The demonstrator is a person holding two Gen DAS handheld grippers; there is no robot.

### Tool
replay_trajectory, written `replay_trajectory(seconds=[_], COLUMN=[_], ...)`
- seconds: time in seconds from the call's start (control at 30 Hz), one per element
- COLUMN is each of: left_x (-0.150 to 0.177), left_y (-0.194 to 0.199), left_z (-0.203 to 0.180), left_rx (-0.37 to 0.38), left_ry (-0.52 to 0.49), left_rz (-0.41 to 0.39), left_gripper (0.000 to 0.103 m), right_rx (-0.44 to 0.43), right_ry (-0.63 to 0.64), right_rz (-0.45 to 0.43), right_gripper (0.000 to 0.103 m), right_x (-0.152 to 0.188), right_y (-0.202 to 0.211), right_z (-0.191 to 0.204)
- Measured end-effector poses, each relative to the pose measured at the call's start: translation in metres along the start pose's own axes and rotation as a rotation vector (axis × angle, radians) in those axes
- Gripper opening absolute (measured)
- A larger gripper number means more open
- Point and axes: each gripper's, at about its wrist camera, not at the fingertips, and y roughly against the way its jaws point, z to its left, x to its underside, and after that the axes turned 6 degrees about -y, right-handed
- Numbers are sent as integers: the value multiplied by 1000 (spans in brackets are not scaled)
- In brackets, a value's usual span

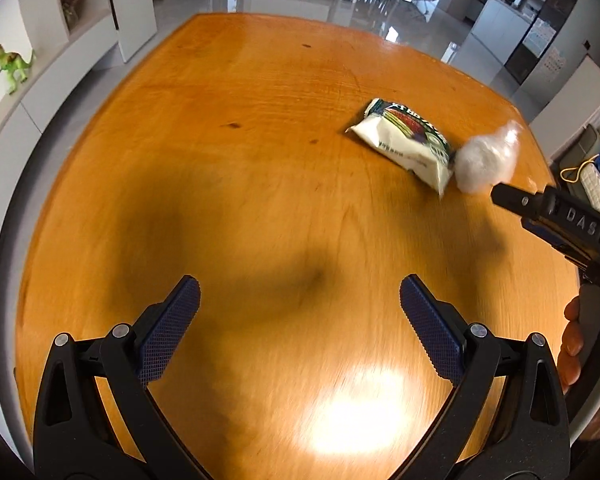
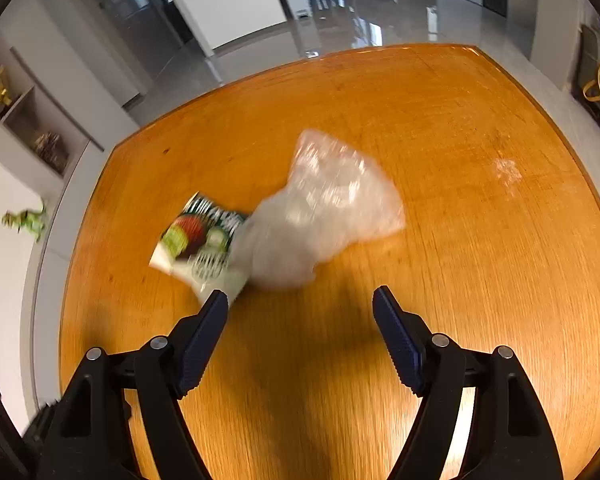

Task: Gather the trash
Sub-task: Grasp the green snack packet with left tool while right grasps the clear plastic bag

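Seen from the left wrist, the left gripper (image 1: 300, 300) hangs open and empty over a wooden table (image 1: 220, 140); a snack packet (image 1: 404, 140) touches a clear plastic bag (image 1: 486, 160) farther right. From the right wrist, the right gripper (image 2: 300, 308) gapes empty just before both.

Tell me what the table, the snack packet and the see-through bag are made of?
The table looks like wood with a glossy varnish: grain lines and knots show, and light glares off it. The snack packet seems to be thin printed plastic film, creased and shiny. The see-through bag looks like thin clear plastic, crinkled with small glints, though it is blurred.
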Motion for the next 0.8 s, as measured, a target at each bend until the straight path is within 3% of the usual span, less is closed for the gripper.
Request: replay_trajectory(seconds=[0.13,0.27,0.3,0.33,0.57,0.8], left_x=[-32,-56,-61,-67,-92,-110], left_y=[-20,-36,-41,-47,-68,-96], left_z=[-4,-11,-14,-18,-55,-77], left_rx=[21,29,33,30,20,-8], left_ry=[80,168,179,186,174,263], left_rz=[11,16,27,44,67,76], left_gripper=[97,97,97,97,97,97], right_rx=[-29,12,23,25,35,13], right_ry=[-72,-83,-69,-52,36,31], right_rz=[24,35,53,70,48,44], right_gripper=[77,80,69,48,46,47], right_x=[-26,-41,-44,-45,-21,-5], right_y=[-16,-28,-32,-35,-10,10], right_z=[-3,-6,-9,-10,-49,-85])
